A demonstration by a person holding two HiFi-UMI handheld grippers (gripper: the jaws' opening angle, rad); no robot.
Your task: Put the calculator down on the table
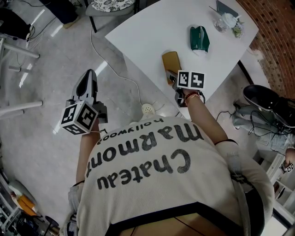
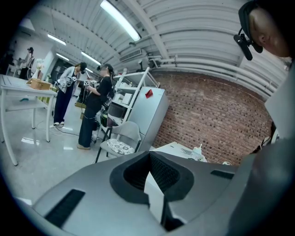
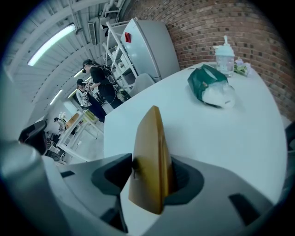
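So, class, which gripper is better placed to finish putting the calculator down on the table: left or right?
Right. The calculator stands between the right gripper's jaws, over the white table. The left gripper hangs aside over the floor, jaws together, nothing between them.

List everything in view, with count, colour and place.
table: 1, white, in front of the person
calculator: 1, golden-brown, on edge at the table's near side
pouch: 1, green, mid-table
pump bottle: 1, clear, far table corner
chair: 1, grey with patterned cushion, beyond the table
brick wall: 1, red-brown, behind the table
people: 2, one in dark clothes and one in a white top, standing in the background
left gripper: 1, grey, jaws together, empty, over the floor
right gripper: 1, grey, jaws apart around the calculator
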